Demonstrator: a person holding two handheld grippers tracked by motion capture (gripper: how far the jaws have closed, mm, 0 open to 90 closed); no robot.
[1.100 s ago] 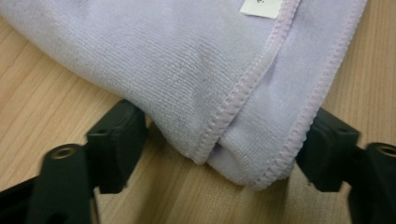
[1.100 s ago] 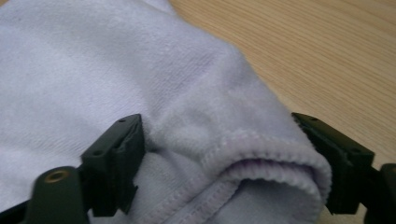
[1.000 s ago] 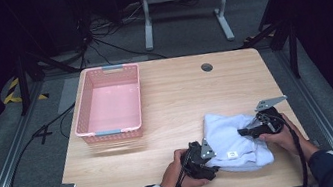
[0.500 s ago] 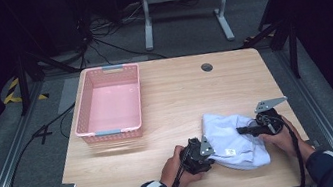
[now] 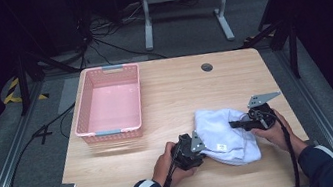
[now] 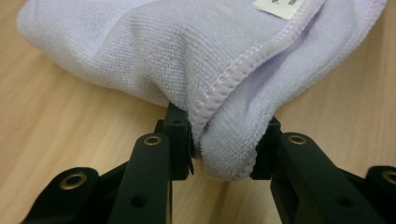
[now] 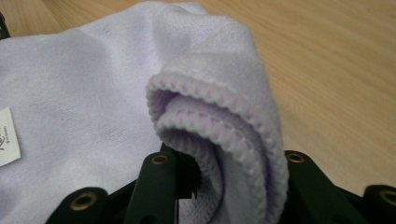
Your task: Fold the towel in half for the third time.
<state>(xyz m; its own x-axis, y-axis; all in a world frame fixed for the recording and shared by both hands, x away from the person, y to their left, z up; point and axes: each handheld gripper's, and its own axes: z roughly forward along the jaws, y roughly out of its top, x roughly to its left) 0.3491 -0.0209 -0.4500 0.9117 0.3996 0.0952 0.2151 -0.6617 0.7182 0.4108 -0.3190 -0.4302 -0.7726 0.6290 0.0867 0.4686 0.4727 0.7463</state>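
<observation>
Towel [image 5: 226, 135] sits near the front right edge of our surface [image 5: 179, 91], with plenty of bare wood between it and the pink basket [image 5: 109, 105]. We've just closed the left tool [image 5: 195, 150] on its near hem and the right tool [image 5: 235, 124] on its bunched right edge.

The towel [image 5: 224, 137] lies on the table [image 5: 179, 91] at its near right, the basket [image 5: 108, 103] stands far left.
</observation>
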